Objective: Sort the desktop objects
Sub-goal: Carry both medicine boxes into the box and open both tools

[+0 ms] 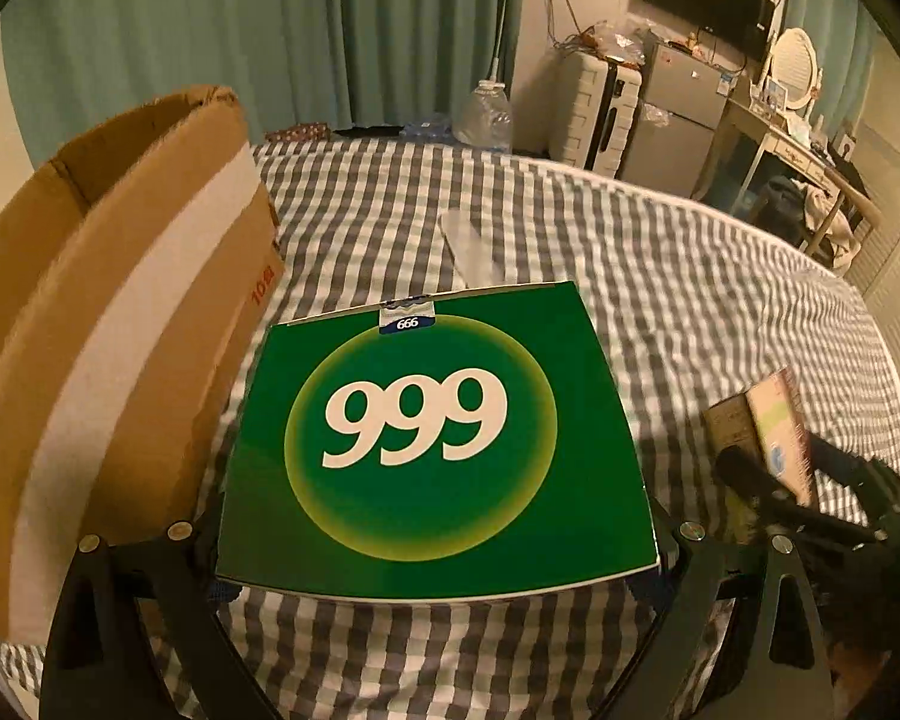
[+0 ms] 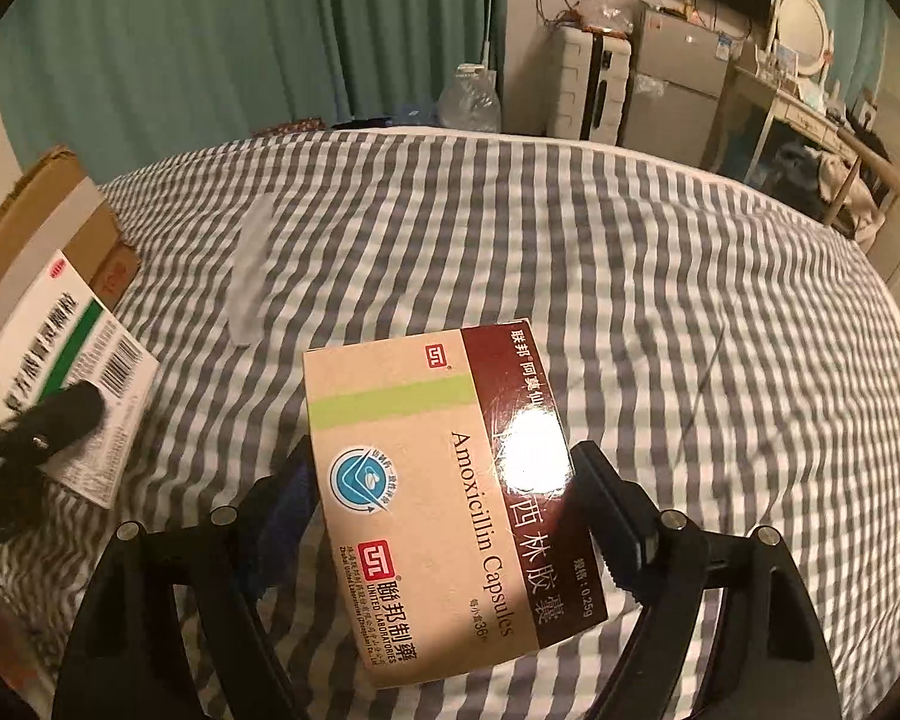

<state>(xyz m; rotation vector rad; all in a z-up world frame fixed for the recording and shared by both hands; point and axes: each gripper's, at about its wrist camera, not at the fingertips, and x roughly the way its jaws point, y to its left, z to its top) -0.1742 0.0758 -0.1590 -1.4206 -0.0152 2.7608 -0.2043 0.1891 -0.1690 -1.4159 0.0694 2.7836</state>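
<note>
- Left gripper (image 1: 432, 546): jaws closed on the green box (image 1: 435, 444), held flat above the bed (image 1: 660, 276).
- Right gripper (image 2: 444, 516): jaws clamp the tan box (image 2: 444, 498), which juts forward.
- Carton (image 1: 108, 324) stands just left of the green box.

Count: two medicine boxes, one green "999" box (image 1: 432, 444) and one tan amoxicillin box (image 2: 450, 498). One open cardboard carton (image 1: 90, 324). One clear plastic piece (image 2: 251, 276) on the bed. Two tools, left (image 1: 432, 546) and right (image 2: 444, 510). Beyond the bed: one water jug (image 1: 485, 114), one suitcase (image 1: 594, 114), one round mirror (image 2: 804, 30).
</note>
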